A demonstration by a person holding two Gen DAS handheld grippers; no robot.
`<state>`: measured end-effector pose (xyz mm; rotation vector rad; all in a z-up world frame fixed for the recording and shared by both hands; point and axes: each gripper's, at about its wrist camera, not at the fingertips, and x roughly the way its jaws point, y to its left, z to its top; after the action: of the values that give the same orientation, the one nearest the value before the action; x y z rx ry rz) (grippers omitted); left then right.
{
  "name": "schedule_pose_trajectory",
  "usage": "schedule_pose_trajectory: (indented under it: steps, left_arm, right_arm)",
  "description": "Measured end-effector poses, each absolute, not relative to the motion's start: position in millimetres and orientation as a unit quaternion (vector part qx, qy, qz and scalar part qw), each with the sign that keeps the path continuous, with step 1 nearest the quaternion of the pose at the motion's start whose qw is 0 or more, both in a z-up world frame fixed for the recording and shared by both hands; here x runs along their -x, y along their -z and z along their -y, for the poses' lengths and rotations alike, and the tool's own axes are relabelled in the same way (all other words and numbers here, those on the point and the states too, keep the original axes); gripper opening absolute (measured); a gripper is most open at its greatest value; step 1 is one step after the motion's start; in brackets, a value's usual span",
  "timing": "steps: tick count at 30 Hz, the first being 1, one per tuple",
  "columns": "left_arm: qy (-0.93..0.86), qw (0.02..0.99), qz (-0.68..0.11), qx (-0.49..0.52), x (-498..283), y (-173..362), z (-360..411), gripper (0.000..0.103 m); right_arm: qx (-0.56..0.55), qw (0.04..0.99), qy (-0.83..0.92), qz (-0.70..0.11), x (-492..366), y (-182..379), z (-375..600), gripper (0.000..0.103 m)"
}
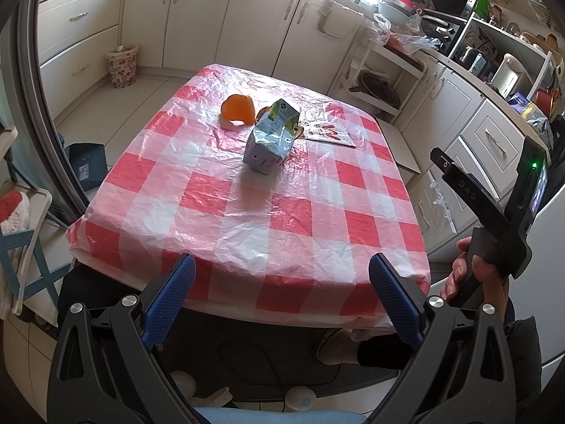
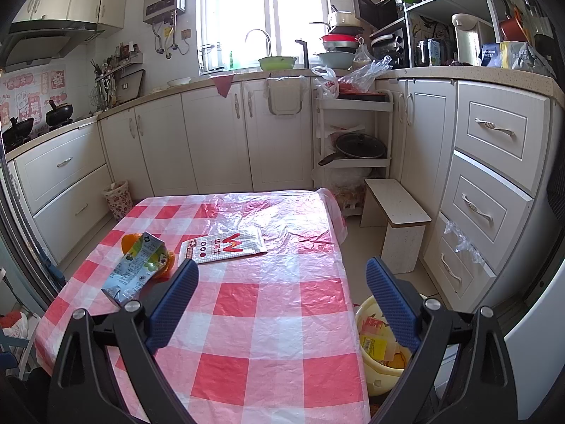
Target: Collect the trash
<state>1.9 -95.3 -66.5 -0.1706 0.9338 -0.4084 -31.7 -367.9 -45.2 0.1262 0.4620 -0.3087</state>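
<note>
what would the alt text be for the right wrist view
An open right gripper hovers over a table with a red-and-white checked cloth, where a crushed carton, orange peel and a flat wrapper lie. A yellow bin holding trash sits on the floor to the right, kitchen cabinets behind.

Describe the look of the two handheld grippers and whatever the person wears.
Both the left gripper and right gripper have black angular frames with silver round bolts and blue ribbed fingers. Seen from the left wrist camera, the right gripper's black body shows a green light, a small screen and "DAS" lettering. The hand holding it emerges from a dark sleeve.
</note>
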Motion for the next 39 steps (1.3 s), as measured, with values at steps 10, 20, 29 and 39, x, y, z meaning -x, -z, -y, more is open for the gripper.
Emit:
schedule_pose_trajectory:
  steps: [10, 20, 29, 39]
  left_arm:
    - [0.195, 0.869, -0.446, 0.082, -1.1, 66.4, 94.7, 0.095]
    - [0.195, 0.87, -0.446, 0.082, -1.2, 66.5, 92.7, 0.095]
    - [0.195, 0.87, -0.446, 0.082, -0.5, 66.2, 92.0, 0.095]
    - [0.194, 0.87, -0.446, 0.082, -0.6, 65.9, 92.4, 0.095]
  right_arm:
    - [-0.062, 0.96, 0.152, -0.228, 31.7, 45.3, 367.1, 0.092]
    - [-0.062, 0.96, 0.152, -0.228, 31.1, 45.7, 365.3, 0.092]
    - [-0.061, 0.96, 0.153, -0.228, 31.1, 45.5, 365.7, 0.092]
    - [-0.061, 0.96, 0.153, -0.229, 31.2, 45.6, 365.7, 0.092]
